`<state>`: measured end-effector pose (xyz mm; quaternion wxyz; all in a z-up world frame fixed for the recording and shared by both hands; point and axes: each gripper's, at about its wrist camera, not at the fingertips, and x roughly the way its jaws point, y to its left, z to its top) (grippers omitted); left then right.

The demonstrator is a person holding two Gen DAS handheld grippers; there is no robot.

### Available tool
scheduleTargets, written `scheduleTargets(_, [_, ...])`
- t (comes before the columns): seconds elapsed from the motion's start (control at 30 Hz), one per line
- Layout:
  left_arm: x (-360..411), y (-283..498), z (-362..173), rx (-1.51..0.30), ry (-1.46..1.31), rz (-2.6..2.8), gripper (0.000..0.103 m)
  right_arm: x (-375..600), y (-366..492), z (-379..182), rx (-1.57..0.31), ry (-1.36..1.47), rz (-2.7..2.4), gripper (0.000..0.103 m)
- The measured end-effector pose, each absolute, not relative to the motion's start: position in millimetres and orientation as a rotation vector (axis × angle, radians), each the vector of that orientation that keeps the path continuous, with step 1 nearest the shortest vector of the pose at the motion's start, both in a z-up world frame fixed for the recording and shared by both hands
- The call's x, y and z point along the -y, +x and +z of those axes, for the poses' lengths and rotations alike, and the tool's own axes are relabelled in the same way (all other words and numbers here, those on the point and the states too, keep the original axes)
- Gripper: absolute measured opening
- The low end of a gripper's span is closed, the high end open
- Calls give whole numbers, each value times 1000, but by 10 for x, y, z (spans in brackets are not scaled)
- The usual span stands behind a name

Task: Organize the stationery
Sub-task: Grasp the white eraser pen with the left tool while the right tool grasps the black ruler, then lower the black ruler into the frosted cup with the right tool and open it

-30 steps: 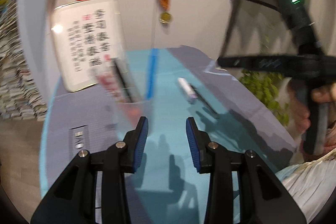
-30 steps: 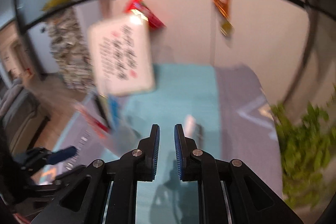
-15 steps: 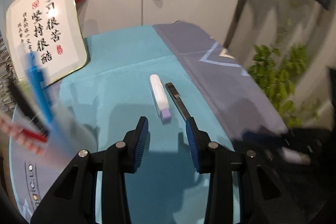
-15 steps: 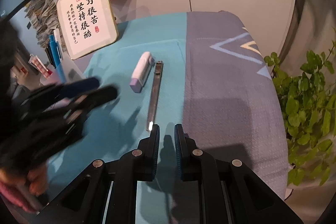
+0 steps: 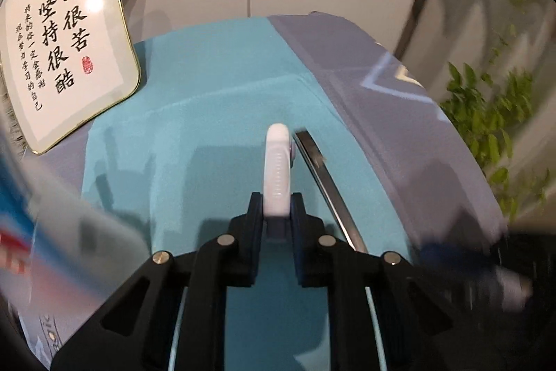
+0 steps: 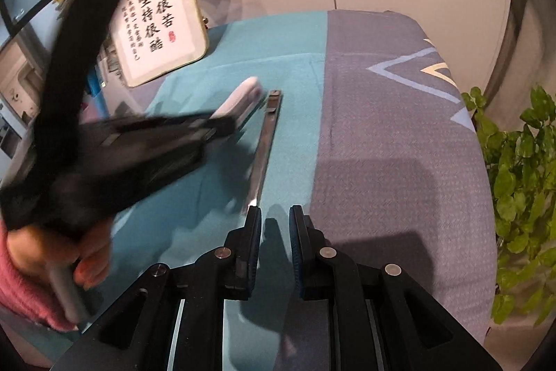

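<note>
Covering table: teal-grey cloth (image 5: 215,113).

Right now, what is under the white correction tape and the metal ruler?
Both the white correction tape and the metal ruler lie on a teal cloth. What is beneath that cloth is covered and cannot be seen.

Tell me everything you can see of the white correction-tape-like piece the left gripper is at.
The white piece is a long, slim, rounded plastic body with a ribbed line along its top edge and a pale lilac part on its side. It lies on the teal cloth, just left of a thin metal strip. The left gripper has just been closing and its pads now clamp the near end.
</note>
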<state>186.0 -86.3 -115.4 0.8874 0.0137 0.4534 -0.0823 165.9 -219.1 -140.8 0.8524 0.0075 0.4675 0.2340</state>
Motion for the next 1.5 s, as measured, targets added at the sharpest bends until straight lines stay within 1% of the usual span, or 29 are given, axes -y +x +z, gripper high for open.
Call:
scheduleTargets(0.1, [785, 1527, -1167, -960, 55, -230, 13, 2237, 1783, -1369, -989, 27, 468, 17])
scheduleTargets(0.17, [731, 1290, -1195, -971, 93, -255, 13, 2225, 1893, -1341, -999, 41, 462, 36])
scheduleTargets(0.2, [707, 1195, -1207, -973, 110, -261, 13, 2200, 1961, -1323, -1002, 53, 458, 38])
scheduleTargets(0.37, [569, 913, -1215, -951, 154, -256, 14, 1931, 2244, -1268, -1005, 10, 444, 38])
scheduleTargets(0.6, [412, 818, -1214, -935, 156, -285, 15, 1575, 2673, -1348, -1076, -43, 396, 38])
scheduleTargets(0.7, [409, 837, -1173, -913, 158, -296, 23, 1541, 2754, -1392, -1088, -43, 374, 38])
scheduleTargets(0.8, [452, 921, -1132, -902, 153, -312, 24, 1493, 2800, -1463, -1117, -50, 373, 38])
scheduleTargets(0.87, [524, 1018, -1129, -901, 162, -320, 28, 1473, 2809, -1474, -1110, -63, 373, 38])
scheduleTargets(0.9, [549, 1051, -1132, -902, 167, -319, 30, 1448, 2816, -1478, -1111, -74, 371, 37])
scheduleTargets(0.93, [577, 1088, -1132, -903, 172, -321, 31, 1427, 2825, -1480, -1108, -87, 364, 26])
scheduleTargets(0.97, [627, 1092, -1135, -905, 174, -324, 31, 1415, 2825, -1475, -1104, -98, 358, 12])
scheduleTargets(1.03, [682, 1161, -1164, -918, 175, -321, 30, 1434, 2822, -1460, -1119, -87, 368, 12])
scheduleTargets(1.13, [730, 1195, -1217, -943, 178, -315, 30, 1548, 2704, -1326, -1086, -20, 402, 12])
scheduleTargets(1.17, [733, 1208, -1230, -948, 173, -311, 27, 1593, 2646, -1261, -1070, -5, 408, 12])
scheduleTargets(1.2, [722, 1221, -1235, -950, 166, -308, 19, 1640, 2579, -1189, -1053, 12, 416, 12])
scheduleTargets(1.23, [706, 1224, -1226, -952, 151, -310, 18, 1687, 2508, -1115, -1035, 28, 428, 12])
scheduleTargets(1.5, [473, 997, -958, -854, 81, -307, 17, 1742, 1820, -524, -854, 31, 504, 12])
